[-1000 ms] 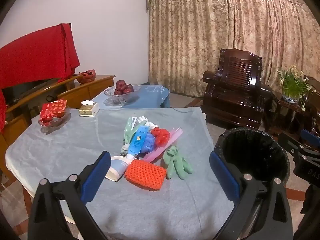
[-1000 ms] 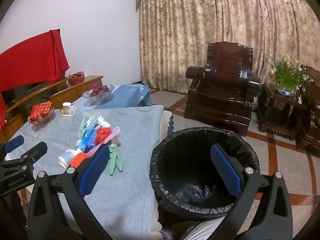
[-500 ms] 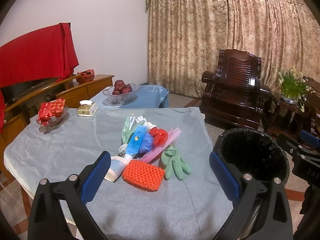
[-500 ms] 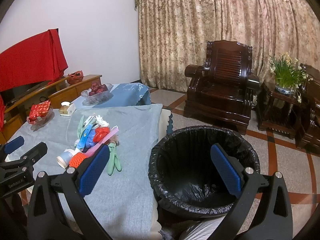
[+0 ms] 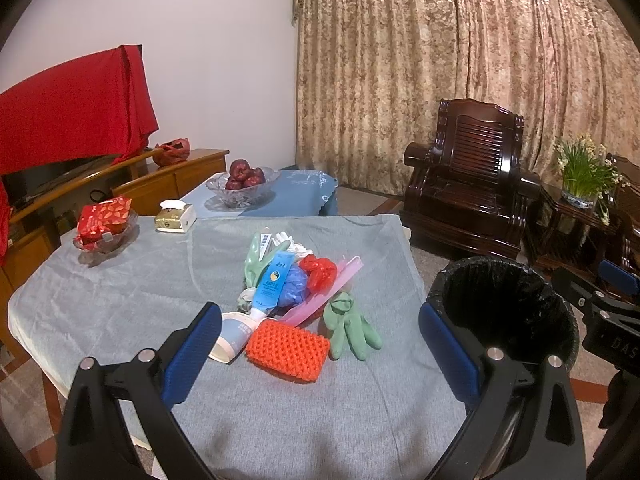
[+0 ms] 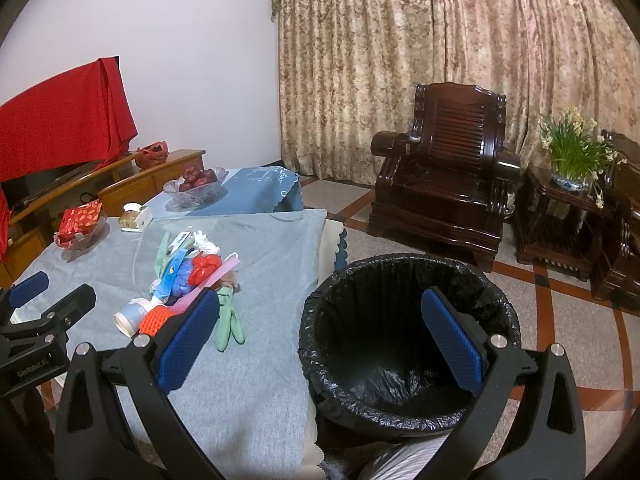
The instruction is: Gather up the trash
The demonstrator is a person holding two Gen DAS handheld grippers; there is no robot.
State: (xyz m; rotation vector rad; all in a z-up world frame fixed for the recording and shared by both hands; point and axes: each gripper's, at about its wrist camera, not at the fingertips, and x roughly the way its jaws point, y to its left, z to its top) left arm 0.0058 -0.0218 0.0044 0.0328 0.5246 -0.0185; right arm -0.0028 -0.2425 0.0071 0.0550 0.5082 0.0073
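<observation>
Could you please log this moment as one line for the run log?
left tool: open, empty | right tool: open, empty | trash pile: on table | bin: empty

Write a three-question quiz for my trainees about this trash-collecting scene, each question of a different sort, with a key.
1. True or false: the left gripper is shut on the orange sponge.
2. Which lies nearest the trash bin? A paper cup; B green glove; C tissue box.
3. Fill in: the bin is lined with a ____ bag.

Key: 1 false, both grippers are open and empty; 2 B; 3 black.
</observation>
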